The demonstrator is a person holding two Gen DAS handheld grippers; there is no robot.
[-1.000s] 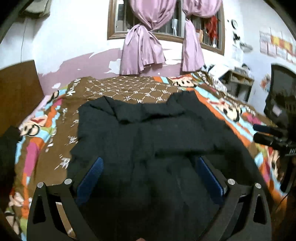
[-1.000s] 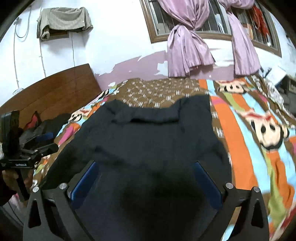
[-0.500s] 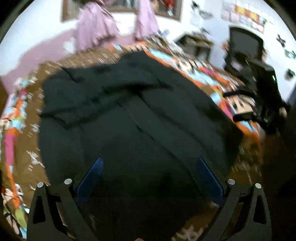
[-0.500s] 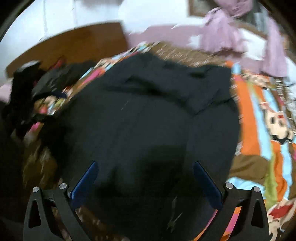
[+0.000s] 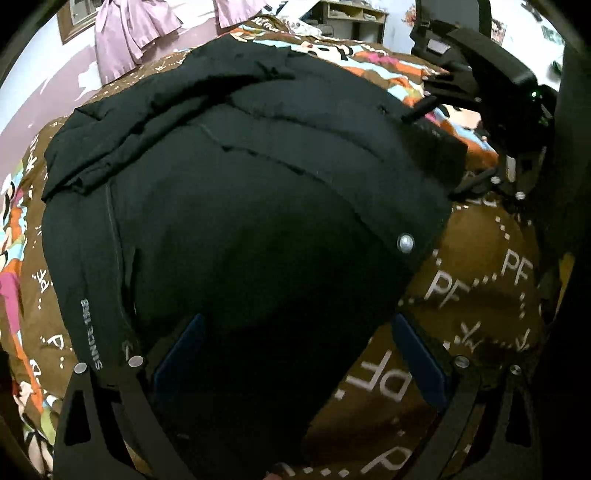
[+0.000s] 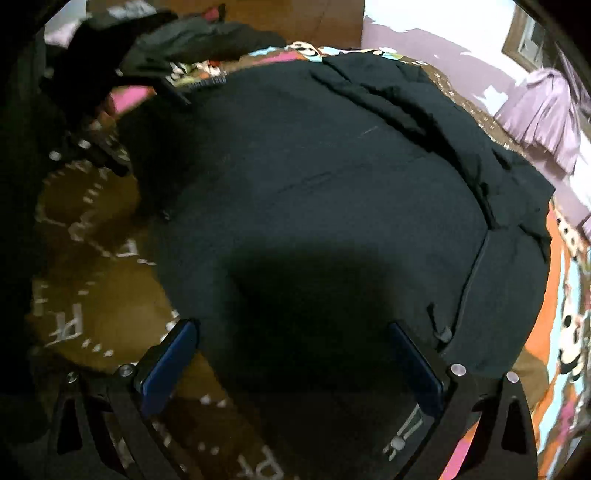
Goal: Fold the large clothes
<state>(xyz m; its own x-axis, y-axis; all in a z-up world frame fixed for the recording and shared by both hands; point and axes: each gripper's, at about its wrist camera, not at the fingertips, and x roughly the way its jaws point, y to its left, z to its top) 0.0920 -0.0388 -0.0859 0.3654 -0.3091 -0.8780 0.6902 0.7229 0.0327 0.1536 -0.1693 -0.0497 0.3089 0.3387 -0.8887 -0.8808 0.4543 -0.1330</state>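
black jacket (image 5: 240, 206) lies spread flat on a bed covered by a brown and multicoloured patterned blanket (image 5: 480, 280). its hem reaches close to the near edge of the bed and its collar end points toward the far edge, below a window with purple curtains (image 5: 129, 33). a silver snap button (image 5: 405, 243) shows on the front placket, and white lettering runs down one side panel.

left gripper (image 5: 295, 354) hovers low over the hem, tilted downward, its blue-padded fingers (image 5: 179, 350) spread wide, gripping nothing. right gripper (image 6: 291, 362) is posed likewise over the hem toward the other side, fingers (image 6: 168, 365) wide apart and empty, one above bare blanket beside the cloth.

judging by this, the fold has not begun: this looks like the approach to grasp the hem. the next move likely calls for lowering both grippers onto the hem, pinching thick padded cloth firmly, then lifting it toward the collar.
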